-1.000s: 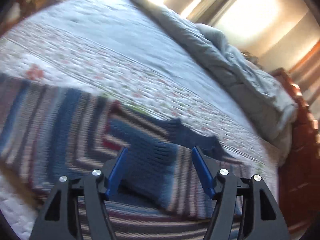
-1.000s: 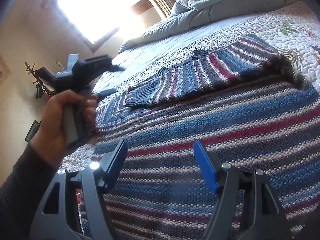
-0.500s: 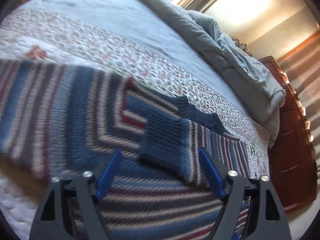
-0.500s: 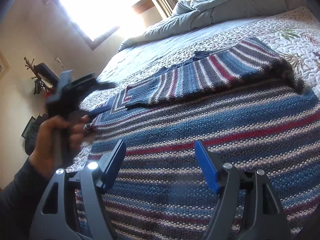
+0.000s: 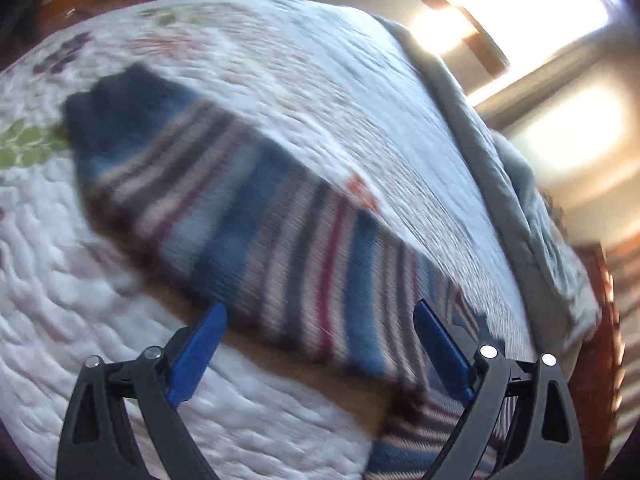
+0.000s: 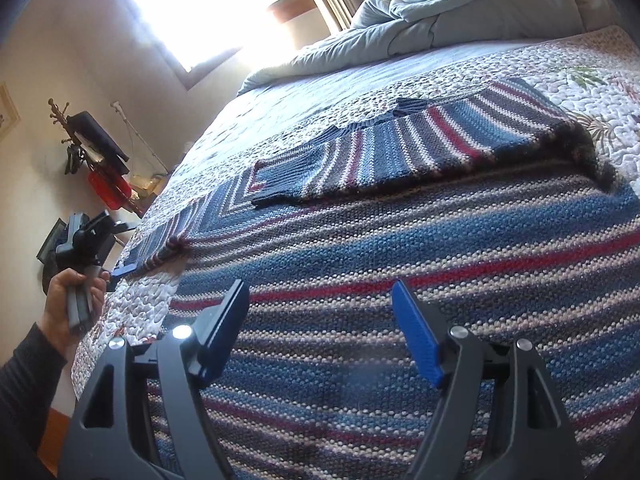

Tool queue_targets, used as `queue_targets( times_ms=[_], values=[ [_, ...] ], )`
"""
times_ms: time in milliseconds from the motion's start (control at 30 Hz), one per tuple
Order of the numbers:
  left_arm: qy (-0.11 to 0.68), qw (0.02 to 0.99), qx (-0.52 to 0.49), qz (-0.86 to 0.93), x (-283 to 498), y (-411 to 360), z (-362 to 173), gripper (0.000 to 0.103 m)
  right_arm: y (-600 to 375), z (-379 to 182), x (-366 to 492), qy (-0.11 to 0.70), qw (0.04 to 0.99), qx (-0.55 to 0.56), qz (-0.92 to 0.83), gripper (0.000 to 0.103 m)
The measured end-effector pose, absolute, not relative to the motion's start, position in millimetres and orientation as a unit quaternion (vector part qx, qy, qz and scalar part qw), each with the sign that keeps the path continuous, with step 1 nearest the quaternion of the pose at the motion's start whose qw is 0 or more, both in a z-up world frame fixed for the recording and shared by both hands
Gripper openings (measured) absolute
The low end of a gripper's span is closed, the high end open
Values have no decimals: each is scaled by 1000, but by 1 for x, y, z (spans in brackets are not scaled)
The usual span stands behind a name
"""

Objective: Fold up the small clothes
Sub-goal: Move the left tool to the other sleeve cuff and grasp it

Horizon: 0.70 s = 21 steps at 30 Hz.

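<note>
The right gripper (image 6: 318,322) hovers with jaws spread wide and empty above a striped knit sweater (image 6: 400,280) laid flat on a bed, one sleeve (image 6: 400,152) folded across the body just ahead. The left gripper (image 5: 320,334), jaws likewise wide apart and holding nothing, points at the other sleeve (image 5: 224,208), stretched ahead over the floral quilt (image 5: 80,280). Beyond the sweater, a rumpled grey comforter (image 6: 460,12) lies heaped near a bright window (image 6: 192,4).

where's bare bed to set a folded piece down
Free: the quilt between the striped sweater and the rumpled grey duvet, and the strip by the left gripper. The near side is crowded by the sweater, right gripper over it.
</note>
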State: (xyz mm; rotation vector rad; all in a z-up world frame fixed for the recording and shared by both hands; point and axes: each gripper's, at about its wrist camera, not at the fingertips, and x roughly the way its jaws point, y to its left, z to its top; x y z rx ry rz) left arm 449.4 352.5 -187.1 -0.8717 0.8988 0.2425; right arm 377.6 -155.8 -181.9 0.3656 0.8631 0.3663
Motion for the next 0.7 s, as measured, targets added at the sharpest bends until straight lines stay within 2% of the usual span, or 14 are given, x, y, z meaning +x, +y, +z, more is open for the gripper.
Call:
queue_targets(
  times_ms=[200, 400, 700],
  values=[
    [382, 785, -459, 165, 430, 427, -201, 95, -145, -189, 380, 423, 875, 159, 175, 74],
    [382, 779, -467, 168, 418, 457, -217, 95, -139, -197, 383, 434, 870, 153, 174, 74],
    [332, 805, -453, 190, 434, 492, -223, 93, -135, -206, 385, 444, 868, 141, 170, 74]
  ],
)
